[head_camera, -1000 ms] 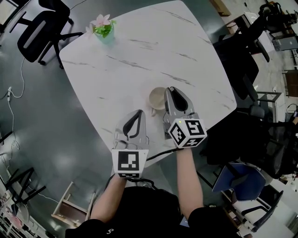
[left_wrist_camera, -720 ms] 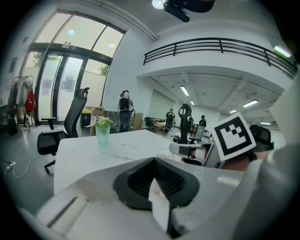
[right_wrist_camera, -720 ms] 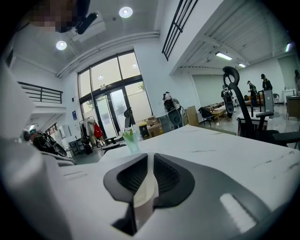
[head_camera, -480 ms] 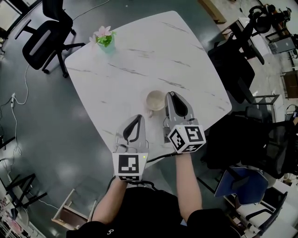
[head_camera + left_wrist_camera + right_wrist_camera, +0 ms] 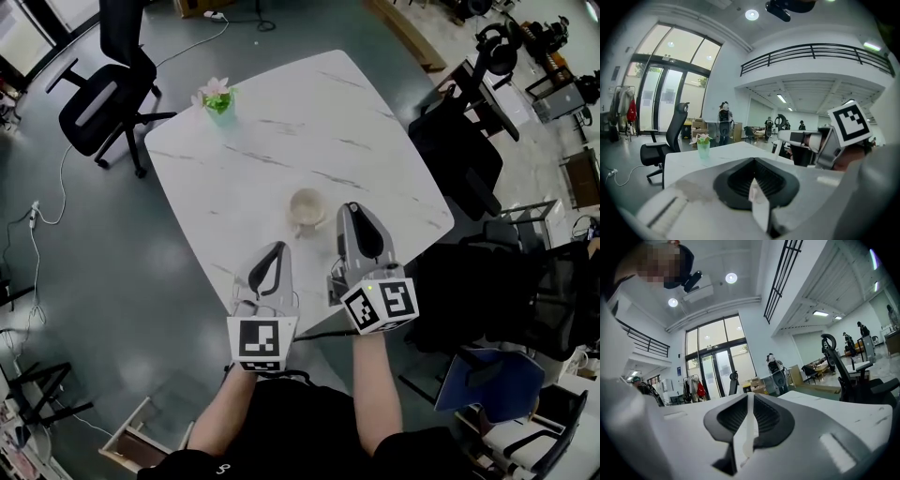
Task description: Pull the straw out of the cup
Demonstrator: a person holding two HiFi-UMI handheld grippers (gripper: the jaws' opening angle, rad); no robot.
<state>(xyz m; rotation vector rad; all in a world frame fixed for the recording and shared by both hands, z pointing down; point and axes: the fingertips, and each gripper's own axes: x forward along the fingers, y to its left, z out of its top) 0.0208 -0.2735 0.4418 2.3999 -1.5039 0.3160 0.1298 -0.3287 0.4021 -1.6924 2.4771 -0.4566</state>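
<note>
A cream cup (image 5: 307, 208) stands on the white marble table (image 5: 281, 141), near its front edge. My right gripper (image 5: 351, 208) hangs just right of the cup and apart from it. In the right gripper view a thin white straw (image 5: 749, 427) runs upright through the seam of that gripper (image 5: 749, 397), whose pads press on it. My left gripper (image 5: 274, 247) is lower left of the cup, jaws together. In the left gripper view a small white strip (image 5: 758, 201) shows in the seam of that gripper (image 5: 754, 161); I cannot tell what it is.
A small green pot of pink flowers (image 5: 218, 97) stands at the table's far left corner. A black office chair (image 5: 108, 89) is beyond that corner, and another dark chair (image 5: 459, 141) stands by the right edge. Cables lie on the grey floor (image 5: 56, 216).
Both grippers have risen. The right gripper, which overlapped the cup's right rim, now stands apart from it with the straw in its jaws. The cup has stayed put.
</note>
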